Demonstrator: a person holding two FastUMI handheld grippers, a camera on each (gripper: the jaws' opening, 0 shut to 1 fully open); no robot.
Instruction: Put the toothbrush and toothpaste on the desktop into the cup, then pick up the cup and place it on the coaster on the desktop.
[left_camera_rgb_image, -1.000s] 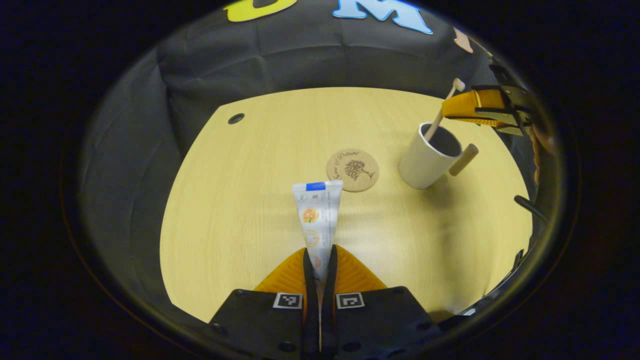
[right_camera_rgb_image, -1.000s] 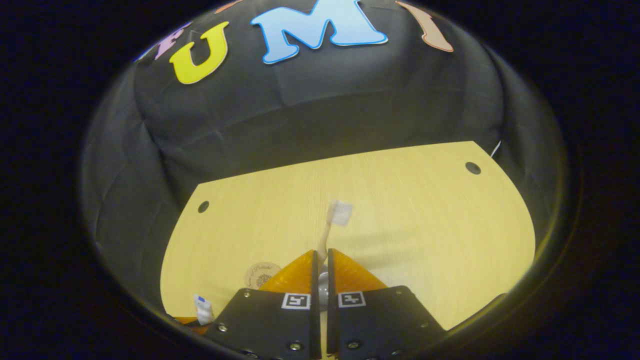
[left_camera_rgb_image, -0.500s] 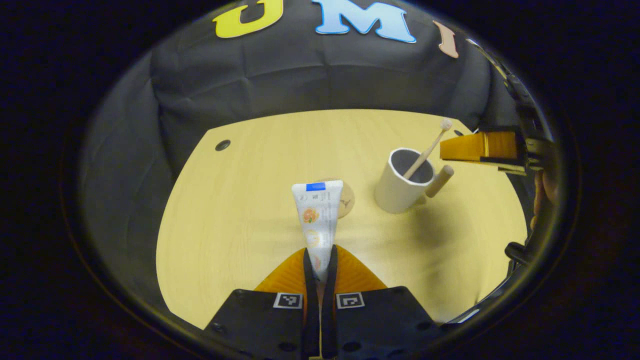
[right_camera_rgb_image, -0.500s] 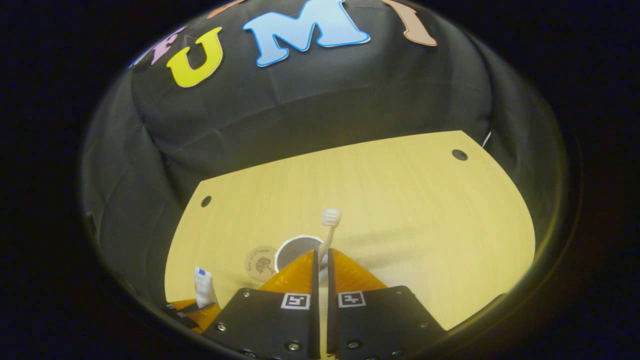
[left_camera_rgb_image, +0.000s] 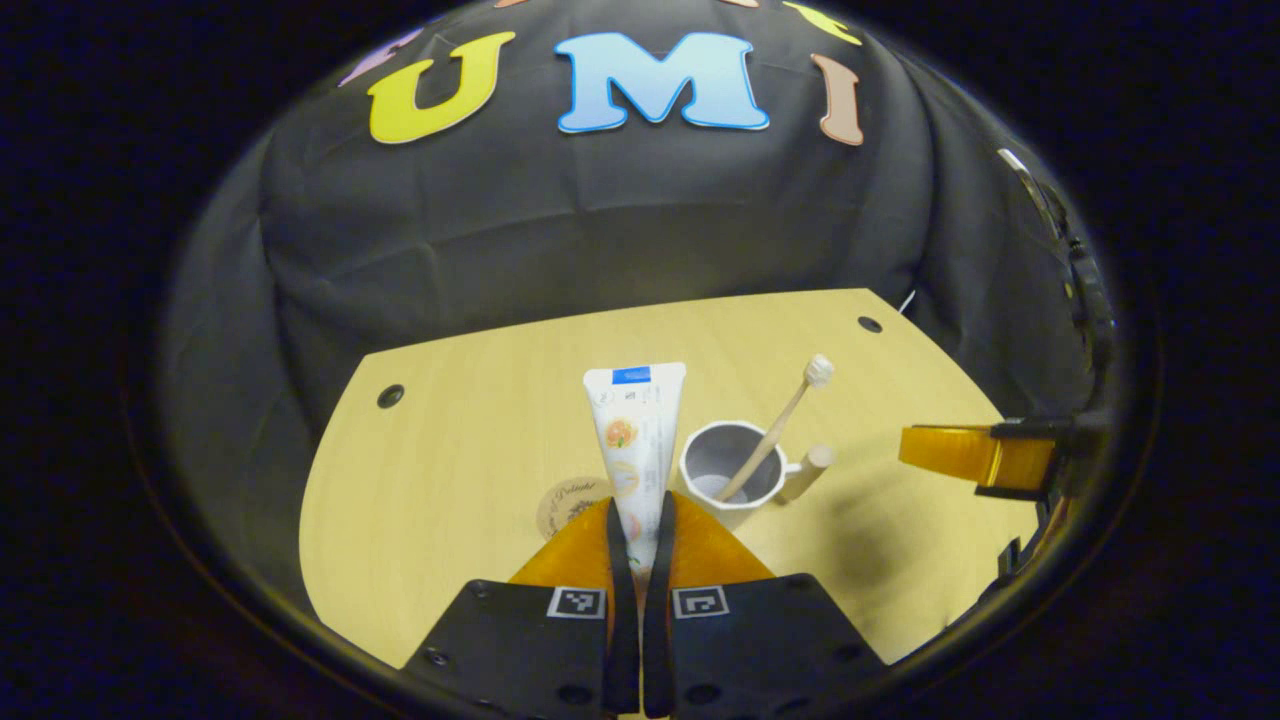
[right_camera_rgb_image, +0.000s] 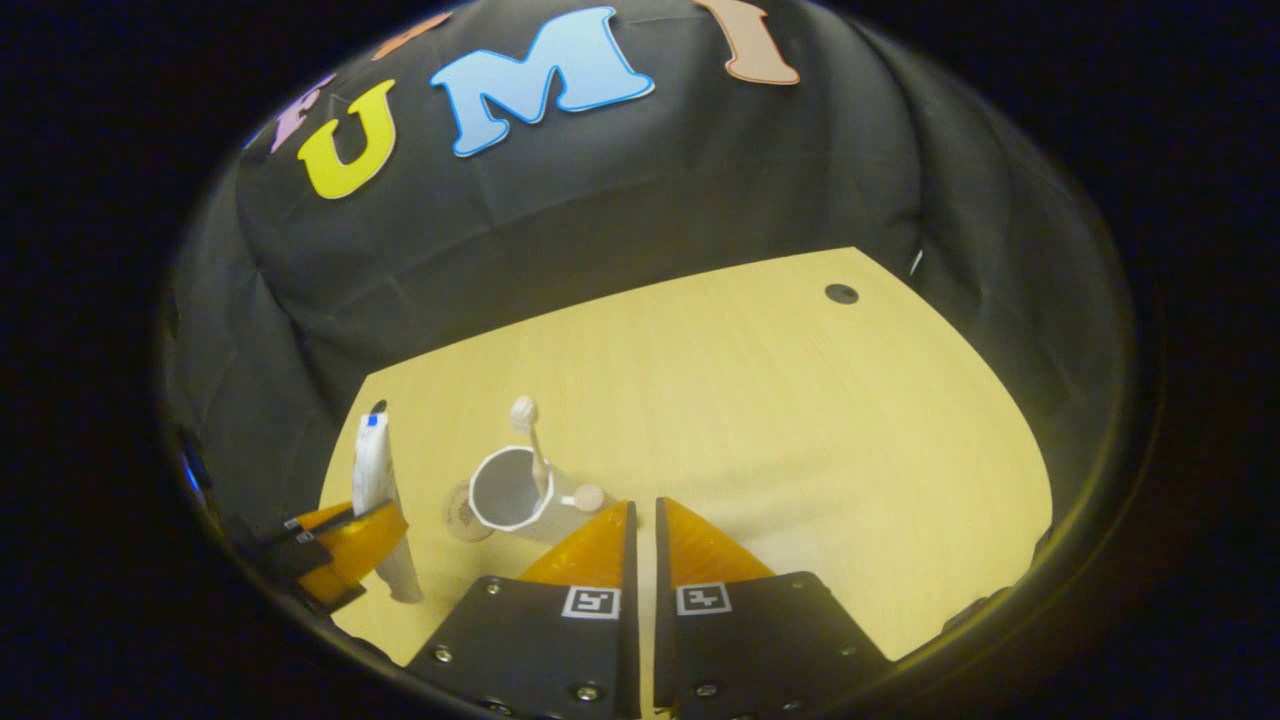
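- Desk (left_camera_rgb_image: 470, 440): pale wood, bearing the cup, with the coaster just beside it.
- Left gripper (left_camera_rgb_image: 637, 520): fingers clamped on the paste (left_camera_rgb_image: 636, 430), held upright above the desk, just beside the cup in the left gripper view.
- Right gripper (right_camera_rgb_image: 640, 525): fingers nearly together with nothing between them, standing near the cup's handle side.
- Cup (left_camera_rgb_image: 732, 470): white, upright, with the brush (left_camera_rgb_image: 775, 430) leaning inside, head up.
- Coaster (left_camera_rgb_image: 566, 500): cork, bare, partly hidden behind the left gripper.
- Risk: lowering the paste could knock the leaning brush or catch the rim, tipping the cup.
- Change: half a second ago the right gripper was at the brush; it has since drawn back empty, and the left has carried the paste nearer the cup.
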